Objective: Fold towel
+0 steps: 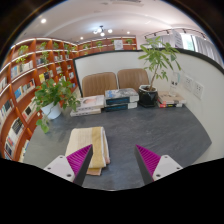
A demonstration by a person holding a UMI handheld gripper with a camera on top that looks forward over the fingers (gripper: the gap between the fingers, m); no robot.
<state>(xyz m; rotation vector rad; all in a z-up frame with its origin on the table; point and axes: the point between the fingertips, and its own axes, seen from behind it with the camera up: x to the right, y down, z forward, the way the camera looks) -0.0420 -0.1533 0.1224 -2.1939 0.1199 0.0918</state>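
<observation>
A folded beige towel (91, 143) lies on the grey table (140, 125), a narrow strip with a pinkish edge along its right side. It sits just ahead of my left finger, whose magenta pad (80, 159) overlaps its near end. My gripper (113, 160) is open and empty, raised above the table. The right finger's pad (148, 158) is over bare table. Nothing is between the fingers.
Stacks of books (121, 98) and a white box (92, 103) sit at the table's far edge. A potted plant (155, 70) stands far right, another (55, 95) far left. Two chairs (115, 80) are behind the table. Bookshelves (30, 75) line the left wall.
</observation>
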